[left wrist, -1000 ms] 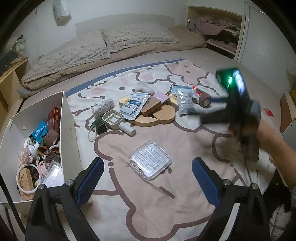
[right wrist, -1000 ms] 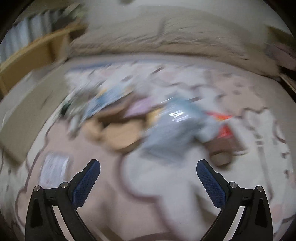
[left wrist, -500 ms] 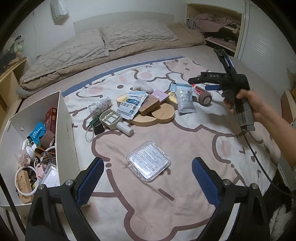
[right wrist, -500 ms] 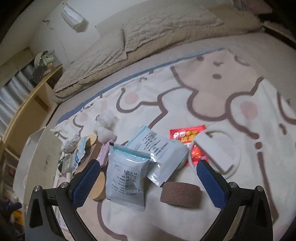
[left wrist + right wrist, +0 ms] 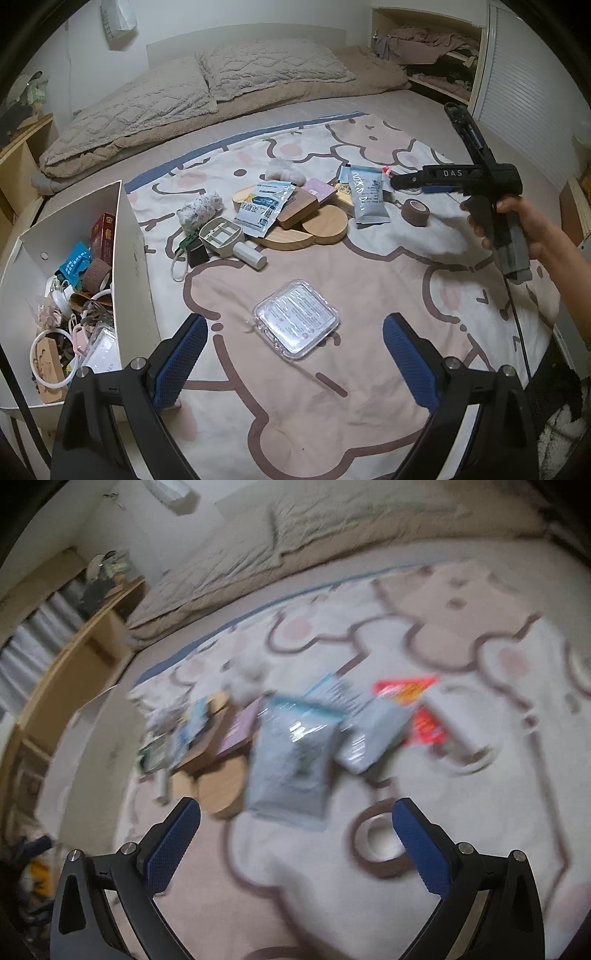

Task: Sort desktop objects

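Honestly, right gripper (image 5: pixel 295 843) wide open, empty, over the tape roll (image 5: pixel 380 843); blurry view suggests speed, could knock it. Left gripper (image 5: pixel 295 362) open, empty.

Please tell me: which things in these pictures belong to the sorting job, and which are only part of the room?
For the job:
- white box, already holding small things
- clear flat case
- brown tape roll
- blue-grey pouch
- wooden boards
- left claw and right claw, both open and empty

Only lying about:
- pillows
- bear blanket
- wall shelf with clothes
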Demonstrator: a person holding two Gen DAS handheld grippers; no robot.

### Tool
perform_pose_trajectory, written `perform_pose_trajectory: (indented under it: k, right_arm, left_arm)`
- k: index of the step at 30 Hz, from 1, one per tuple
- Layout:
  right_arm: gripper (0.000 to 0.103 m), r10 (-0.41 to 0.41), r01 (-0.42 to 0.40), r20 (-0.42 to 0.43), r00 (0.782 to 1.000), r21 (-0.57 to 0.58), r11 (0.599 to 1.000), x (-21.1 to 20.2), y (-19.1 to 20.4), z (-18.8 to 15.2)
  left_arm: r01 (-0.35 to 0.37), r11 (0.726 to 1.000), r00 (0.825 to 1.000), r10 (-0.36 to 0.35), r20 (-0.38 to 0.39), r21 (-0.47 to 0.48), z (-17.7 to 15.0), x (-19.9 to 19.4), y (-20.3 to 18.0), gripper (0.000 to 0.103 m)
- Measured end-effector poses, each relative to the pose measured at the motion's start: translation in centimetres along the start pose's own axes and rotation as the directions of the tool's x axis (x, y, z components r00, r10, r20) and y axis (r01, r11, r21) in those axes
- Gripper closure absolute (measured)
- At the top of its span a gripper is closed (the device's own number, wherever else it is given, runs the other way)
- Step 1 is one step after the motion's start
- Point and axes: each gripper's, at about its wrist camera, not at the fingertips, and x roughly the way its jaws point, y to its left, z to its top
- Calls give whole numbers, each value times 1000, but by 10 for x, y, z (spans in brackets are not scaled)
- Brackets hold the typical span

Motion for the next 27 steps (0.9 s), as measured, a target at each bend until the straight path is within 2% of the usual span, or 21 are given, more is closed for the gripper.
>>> perform_pose_trajectory:
  k: [2,4,11,19,27]
  right_arm:
    - [0,-107,107,12,994,5,994,0,-12,2]
    - [0,-165,165,6,986,12,986,1,-22,1]
    - [0,-243,244,-57,968,25,969,3,-48,-10]
    - [0,-290,290,-134,948,-17,957,21,-53,-15]
    - [0,-270,254,-199,942,-100,962,36,-42,-11]
  left_arm:
    - [1,1000,1000,-2,-4,-4,0,0,1,6]
    - [2,1000,1000,-2,-4,-4,-1,0,1,6]
    - [5,1000,1000,-5,-3,-1,0,1,1,6]
    - [7,1000,1000,-7,-8,7,-1,1,-1,6]
    - [10,1000,1000,-10,-14,6,-1,3,-2,6]
